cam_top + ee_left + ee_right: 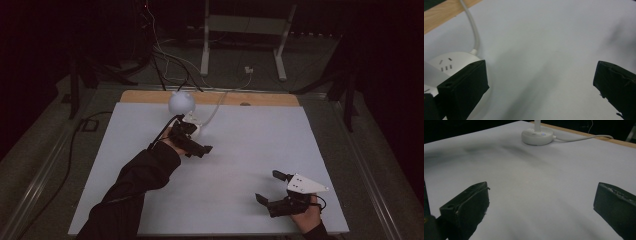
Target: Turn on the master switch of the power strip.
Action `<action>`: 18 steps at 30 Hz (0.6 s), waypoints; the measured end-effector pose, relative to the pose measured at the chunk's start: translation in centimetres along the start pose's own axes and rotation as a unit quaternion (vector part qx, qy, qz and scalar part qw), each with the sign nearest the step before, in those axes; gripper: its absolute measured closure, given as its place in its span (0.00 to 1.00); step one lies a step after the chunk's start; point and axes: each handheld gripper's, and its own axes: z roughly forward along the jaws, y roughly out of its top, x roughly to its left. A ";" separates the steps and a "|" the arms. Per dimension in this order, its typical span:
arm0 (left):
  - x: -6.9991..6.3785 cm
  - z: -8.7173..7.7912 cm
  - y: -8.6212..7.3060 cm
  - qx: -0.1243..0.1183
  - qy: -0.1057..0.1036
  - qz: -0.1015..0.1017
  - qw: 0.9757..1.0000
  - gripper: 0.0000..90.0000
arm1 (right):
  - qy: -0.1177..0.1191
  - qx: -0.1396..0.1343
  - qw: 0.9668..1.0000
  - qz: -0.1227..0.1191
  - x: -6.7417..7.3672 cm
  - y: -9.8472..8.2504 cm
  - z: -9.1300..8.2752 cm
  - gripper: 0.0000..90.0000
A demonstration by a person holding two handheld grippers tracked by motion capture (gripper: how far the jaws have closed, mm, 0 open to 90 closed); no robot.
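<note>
A white lamp stands at the back of the table, its round head (181, 102) above a round white base (194, 128). That base (446, 63) has socket slots on top, and a white cable (472, 27) leaves it. My left gripper (200, 149) hovers just in front of the base and is open (541, 70), with bare table between the jaws. The left jaw overlaps the base's edge in the left gripper view. My right gripper (267, 186) rests near the front right, open (541, 188) and empty. It faces the lamp base (537, 136) far off.
A white sheet (240, 145) covers the table, and a wooden strip (265, 99) shows at the far edge. The lamp cable (584, 138) runs off the back. A black cable (75, 145) lies on the floor at left. A white metal frame (245, 25) stands beyond the table.
</note>
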 end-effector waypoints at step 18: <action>0.5 -3.9 -1.7 -0.005 -0.035 0.008 0.999 0.00 | 0.000 0.001 1.000 -0.002 0.2 0.0 0.1 0.00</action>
